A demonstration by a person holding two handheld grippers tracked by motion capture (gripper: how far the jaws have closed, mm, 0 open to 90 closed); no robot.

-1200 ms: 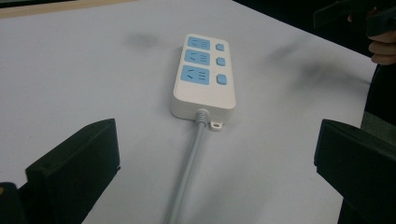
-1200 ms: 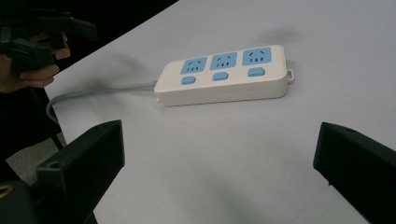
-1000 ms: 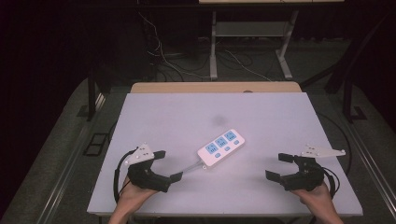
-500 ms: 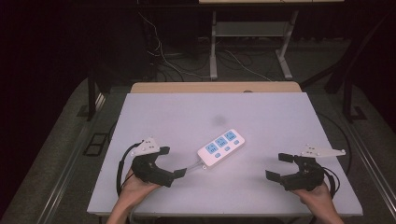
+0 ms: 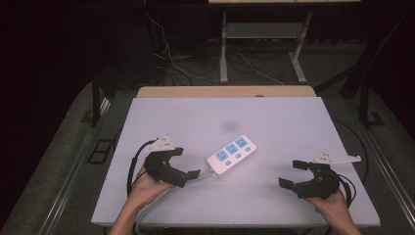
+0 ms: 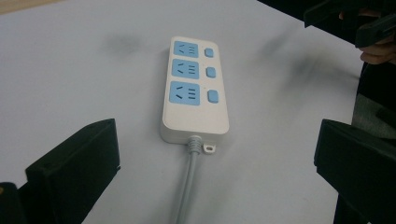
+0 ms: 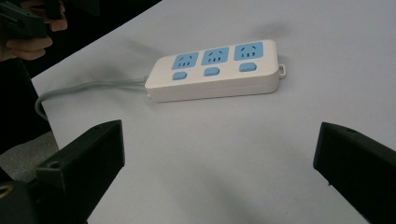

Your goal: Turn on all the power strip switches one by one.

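We have brought our left gripper (image 5: 188,165) in toward the power strip (image 5: 232,153) over the last second: a moment ago it sat farther back near the left front of the table (image 5: 293,122), and now its tip is just beside the strip's cord end. Its jaws are spread wide and hold nothing. In the left gripper view the power strip (image 6: 194,91) lies straight ahead between the two black jaws, end-on, with its grey cord (image 6: 186,186) running back toward us down the middle of the gap. That tells us the approach is lined up, though the strip is not yet inside the jaws.

Our right gripper (image 5: 295,174) has hardly moved. It rests near the right front of the table, well apart from the strip, its jaws also spread and empty. In the right gripper view we see the power strip (image 7: 214,70) side-on, farther off, with the cord (image 7: 88,88) curling away toward the table edge and the other hand (image 7: 29,31) in the upper corner.

The strip itself has not shifted; it lies flat near the middle of the table, angled, sockets and switches facing up.

We judge that the left side is leading the work here, probably toward a hold on the cord end of the strip. The next move needs a little more forward travel before closing, keeping the cord centred so the jaws do not nudge the body sideways.
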